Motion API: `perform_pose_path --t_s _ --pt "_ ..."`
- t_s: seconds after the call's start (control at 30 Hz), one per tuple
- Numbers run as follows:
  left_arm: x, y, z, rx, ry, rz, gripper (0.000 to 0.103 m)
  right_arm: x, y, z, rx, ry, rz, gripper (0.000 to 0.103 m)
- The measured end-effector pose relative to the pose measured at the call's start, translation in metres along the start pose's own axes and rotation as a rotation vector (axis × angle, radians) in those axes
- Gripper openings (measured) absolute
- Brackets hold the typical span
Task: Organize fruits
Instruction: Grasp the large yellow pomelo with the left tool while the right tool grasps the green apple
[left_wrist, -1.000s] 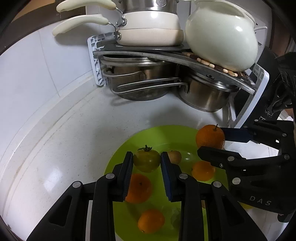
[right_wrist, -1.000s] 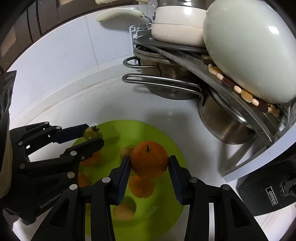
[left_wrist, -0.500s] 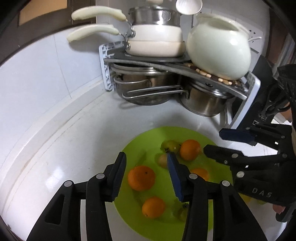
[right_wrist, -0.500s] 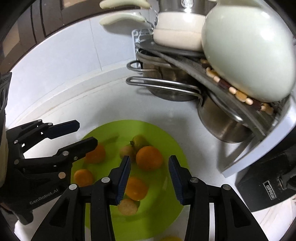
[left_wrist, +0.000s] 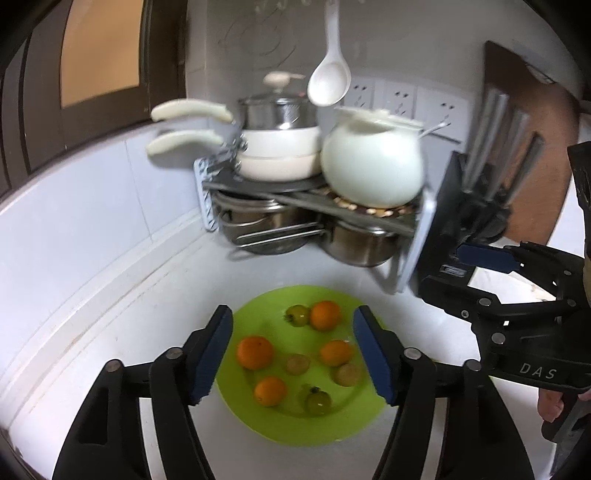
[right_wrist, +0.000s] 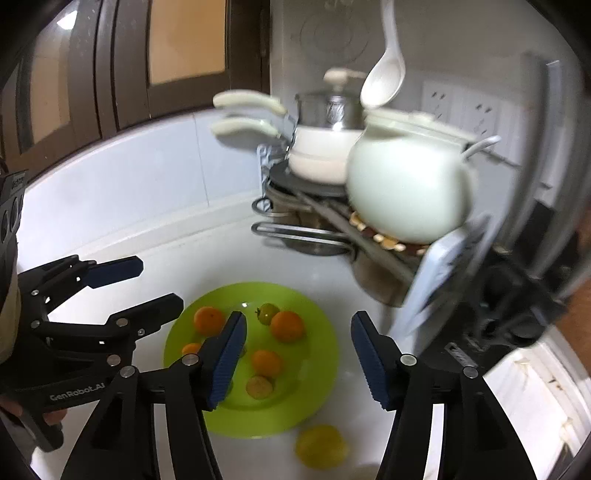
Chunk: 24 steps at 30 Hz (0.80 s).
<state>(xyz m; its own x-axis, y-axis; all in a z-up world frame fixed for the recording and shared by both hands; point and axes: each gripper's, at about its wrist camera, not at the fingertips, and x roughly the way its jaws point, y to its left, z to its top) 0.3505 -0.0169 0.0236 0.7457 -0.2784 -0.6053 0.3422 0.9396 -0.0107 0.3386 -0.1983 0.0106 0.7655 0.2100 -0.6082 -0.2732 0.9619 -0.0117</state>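
A lime green plate lies on the white counter. It holds several oranges, two green tomatoes and two small brownish fruits. A yellow fruit lies on the counter just off the plate's near edge. My left gripper is open and empty, raised above the plate. My right gripper is open and empty, also above the plate. Each gripper shows in the other's view.
A corner rack at the back holds steel pots, stacked white pans and a white kettle. A white spoon hangs above. A black knife block stands to the right. Tiled wall runs along the left.
Both grippers let go of their fruit, the left a green tomato and the right an orange, which now lie on the plate. Both opened wide and pulled up and back.
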Motion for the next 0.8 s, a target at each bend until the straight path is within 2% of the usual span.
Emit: perform_pose_path --t_s 0.43,0.8 --pt "-0.040 -0.053 -0.010 0.083 -0.066 -0.070 0.085 -0.072 -0.034 -0.031 0.037 -0.083 -0.138 0.073" --pt "-0.047 -0.090 -0.020 0.191 -0.093 -0.129 0.089 -0.098 -0.051 -0.065 0.100 -0.063 -0.179 0.077"
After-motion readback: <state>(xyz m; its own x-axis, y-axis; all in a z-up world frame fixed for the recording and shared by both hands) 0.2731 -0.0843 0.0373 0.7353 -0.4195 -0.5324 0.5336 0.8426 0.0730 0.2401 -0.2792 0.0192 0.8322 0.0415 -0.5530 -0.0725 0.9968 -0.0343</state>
